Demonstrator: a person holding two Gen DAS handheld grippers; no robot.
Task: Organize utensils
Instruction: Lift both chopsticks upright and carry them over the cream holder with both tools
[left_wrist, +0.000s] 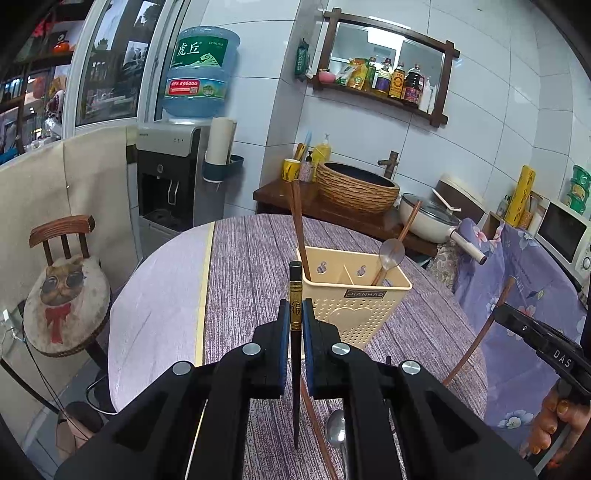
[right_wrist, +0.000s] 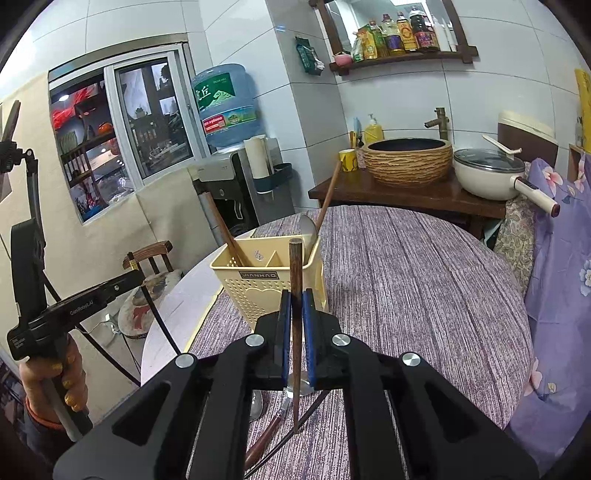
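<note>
Left gripper (left_wrist: 295, 314) is clamped on a black chopstick (left_wrist: 295, 291), held upright just in front of the cream utensil holder (left_wrist: 354, 295); the gold-banded end sticks up past the pads and the thin end hangs above the table. The gripper is angled down toward the holder.

Right gripper (right_wrist: 296, 310) is clamped on a brown wooden chopstick (right_wrist: 295, 258), also upright, just in front of the holder's right corner (right_wrist: 269, 280), tip clear of the table.

In the right wrist view a hand (right_wrist: 55, 376) is seen wrapped around the left gripper's handle, left of the holder.

Already in the holder: a brown chopstick (left_wrist: 297, 218) in the left compartment, a wooden-handled spoon (left_wrist: 392, 253) in the right one, both leaning.

On the purple tablecloth (right_wrist: 424, 277), on the near side of the holder under the grippers, a metal spoon (left_wrist: 336, 432) and more utensils are seen, partly hidden.
</note>
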